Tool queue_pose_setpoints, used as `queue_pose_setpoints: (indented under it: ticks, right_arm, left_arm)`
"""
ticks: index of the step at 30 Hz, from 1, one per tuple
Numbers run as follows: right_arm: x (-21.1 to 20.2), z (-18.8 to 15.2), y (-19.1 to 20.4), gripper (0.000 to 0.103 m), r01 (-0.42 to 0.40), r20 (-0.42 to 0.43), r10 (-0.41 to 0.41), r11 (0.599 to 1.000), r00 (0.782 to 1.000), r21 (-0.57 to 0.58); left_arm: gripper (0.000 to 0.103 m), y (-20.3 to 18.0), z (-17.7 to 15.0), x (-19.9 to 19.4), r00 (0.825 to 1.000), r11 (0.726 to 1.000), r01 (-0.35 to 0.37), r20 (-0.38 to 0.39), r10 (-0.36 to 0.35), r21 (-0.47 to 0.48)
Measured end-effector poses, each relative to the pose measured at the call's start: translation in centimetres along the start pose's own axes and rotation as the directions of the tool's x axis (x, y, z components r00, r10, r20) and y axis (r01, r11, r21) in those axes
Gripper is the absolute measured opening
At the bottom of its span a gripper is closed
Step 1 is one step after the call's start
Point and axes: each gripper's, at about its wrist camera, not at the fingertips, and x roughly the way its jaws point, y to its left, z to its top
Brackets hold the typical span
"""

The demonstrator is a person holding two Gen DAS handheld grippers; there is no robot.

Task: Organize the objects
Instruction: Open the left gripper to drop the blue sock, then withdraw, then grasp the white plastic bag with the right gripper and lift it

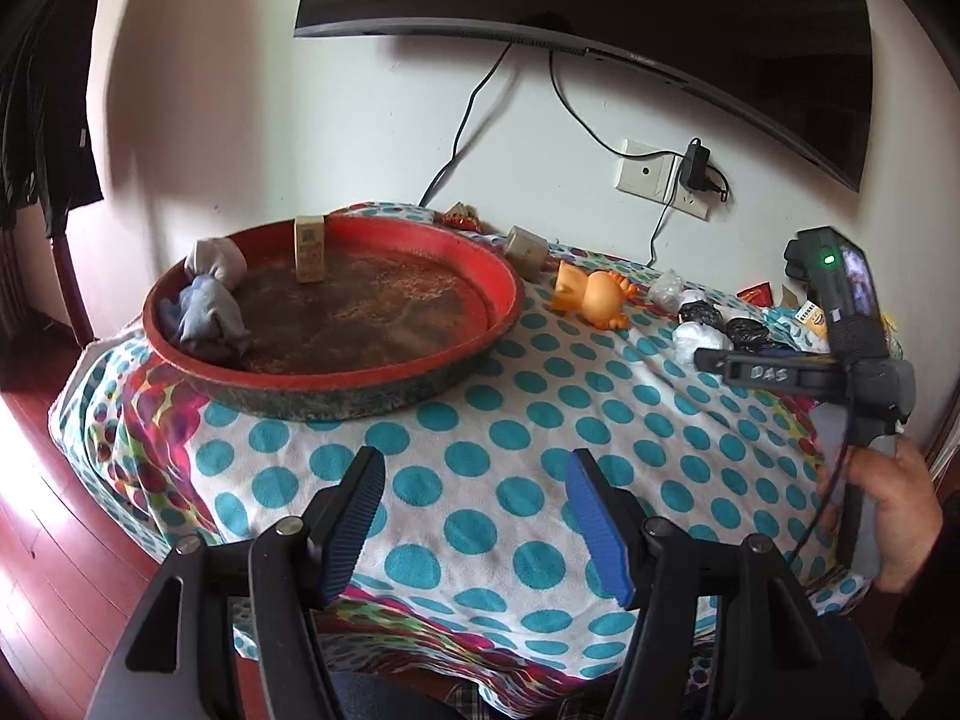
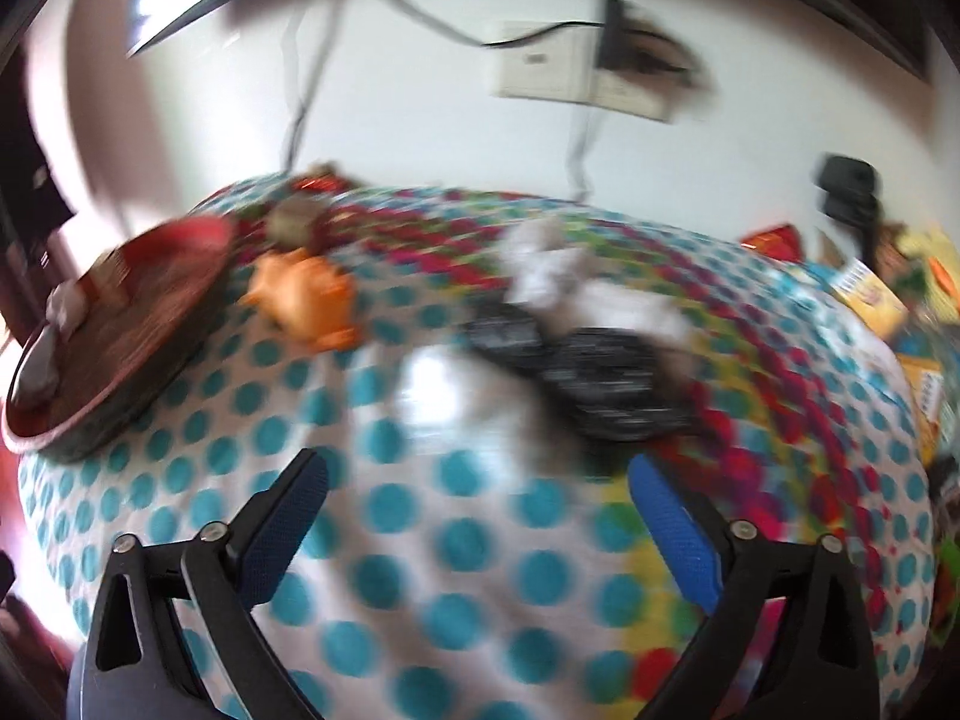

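Observation:
A round red tray (image 1: 420, 363) sits on the dotted cloth at the left. In it lie grey-blue cloth bundles (image 1: 207, 312) and a small upright box (image 1: 310, 249). An orange toy duck (image 1: 591, 294) lies right of the tray, with black and white bags (image 1: 717, 321) further right. My left gripper (image 1: 474, 462) hangs open above the cloth in front of the tray, nothing between its fingers. In the blurred right wrist view my right gripper (image 2: 477, 468) is open over the cloth, just short of the black bags (image 2: 606, 372) and white bags (image 2: 543, 267); the duck (image 2: 306, 294) and tray (image 2: 114, 414) lie left.
A small grey box (image 1: 527, 252) and a red wrapper (image 1: 459, 217) lie behind the tray. Snack packs (image 2: 870, 294) crowd the right edge. A screen (image 1: 600, 6), cables and a wall socket (image 1: 663, 177) are behind the table. A hand (image 1: 894, 516) holds the other gripper at right.

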Motion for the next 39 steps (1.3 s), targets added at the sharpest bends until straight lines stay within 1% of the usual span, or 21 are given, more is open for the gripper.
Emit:
queue_pose_setpoints:
  ticks: [1, 2, 3, 4, 5, 6, 8, 9, 10, 11, 13, 15, 17, 20, 24, 29, 33, 39]
  right_arm:
    - [0.5, 0.1, 0.4, 0.09, 0.013, -0.011, -0.013, 1.0, 1.0, -0.007]
    - [1.1, 0.2, 0.5, 0.083, 0.021, -0.027, -0.02, 1.0, 0.999, 0.008]
    - [1.9, 0.5, 0.0, 0.079, 0.02, -0.047, -0.017, 0.999, 0.999, 0.049]
    - [2.5, 0.7, -0.3, 0.074, 0.024, -0.063, -0.019, 0.996, 0.998, 0.085]
    - [3.3, 1.0, -1.2, 0.071, 0.044, -0.084, -0.033, 0.99, 0.996, 0.136]
    - [4.0, 1.4, -1.9, 0.071, 0.052, -0.095, -0.036, 0.983, 0.995, 0.175]
    - [5.0, 1.9, -2.4, 0.071, 0.042, -0.108, -0.02, 0.977, 0.994, 0.211]
    - [5.7, 2.4, -2.3, 0.071, 0.041, -0.116, -0.017, 0.977, 0.993, 0.209]
    - [6.1, 2.7, -2.1, 0.068, 0.042, -0.122, -0.017, 0.979, 0.992, 0.201]
    - [6.5, 3.0, -1.8, 0.055, 0.053, -0.125, -0.031, 0.982, 0.992, 0.181]
    - [6.7, 3.4, -1.1, 0.036, 0.053, -0.122, -0.035, 0.987, 0.992, 0.149]
    - [6.2, 3.4, -0.5, 0.035, 0.04, -0.107, -0.028, 0.993, 0.994, 0.114]
    - [5.4, 3.1, -0.1, 0.035, 0.047, -0.09, -0.039, 0.996, 0.995, 0.08]
    - [3.9, 2.6, -0.2, 0.035, 0.047, -0.073, -0.042, 0.997, 0.996, 0.069]
    - [1.9, 1.9, -1.5, 0.035, 0.075, -0.056, -0.071, 0.994, 0.996, 0.076]
    - [-0.7, 1.8, -3.4, 0.035, 0.137, -0.028, -0.136, 0.987, 0.99, 0.083]
    - [-2.6, 2.4, -4.6, 0.035, 0.165, 0.004, -0.166, 0.982, 0.986, 0.094]
    - [-4.3, 3.5, -5.1, 0.035, 0.198, 0.04, -0.202, 0.977, 0.979, 0.076]
  left_arm:
    - [0.064, 0.0, 0.0, 0.0, 1.0, 1.0, 0.0, 0.001, 0.0, -0.002]
    - [0.064, 0.0, 0.0, -0.1, 1.0, 1.0, 0.001, 0.004, -0.001, -0.002]
    - [0.064, 0.0, 0.0, -0.2, 1.0, 1.0, 0.003, 0.005, -0.003, -0.002]
    - [0.064, 0.0, 0.0, -0.2, 1.0, 1.0, 0.006, 0.004, -0.006, -0.003]
    - [0.064, 0.0, 0.0, -0.2, 1.0, 1.0, 0.009, 0.003, -0.009, -0.004]
    - [0.064, 0.0, 0.0, -0.2, 1.0, 1.0, 0.01, 0.003, -0.01, -0.006]
    - [0.064, -0.1, 0.0, -0.1, 1.0, 1.0, 0.015, -0.001, -0.015, -0.006]
    - [0.064, -0.2, 0.0, -0.1, 1.0, 1.0, 0.016, -0.005, -0.016, -0.004]
    - [0.064, -0.3, 0.0, 0.0, 1.0, 1.0, 0.017, -0.009, -0.017, -0.002]
    - [0.064, -0.3, -0.1, 0.1, 1.0, 1.0, 0.017, -0.014, -0.017, -0.001]
    - [0.064, -0.3, -0.1, 0.2, 1.0, 1.0, 0.015, -0.019, -0.015, -0.003]
    - [0.064, -0.2, -0.1, 0.3, 1.0, 1.0, 0.01, -0.02, -0.01, -0.006]
    - [0.064, -0.1, -0.1, 0.3, 1.0, 1.0, 0.006, -0.023, -0.007, -0.009]
    - [0.064, 0.0, -0.1, 0.4, 1.0, 1.0, 0.007, -0.029, -0.007, -0.018]
    - [0.064, -0.4, -0.2, 0.1, 1.0, 1.0, -0.008, -0.022, 0.008, -0.002]
    - [0.064, -0.9, -0.4, 0.0, 1.0, 0.999, -0.021, -0.016, 0.021, 0.026]
    - [0.064, -1.0, -0.5, 0.1, 0.999, 0.999, -0.027, -0.023, 0.028, 0.031]
    - [0.064, -1.2, -0.6, -0.1, 0.999, 0.999, -0.03, -0.017, 0.031, 0.041]
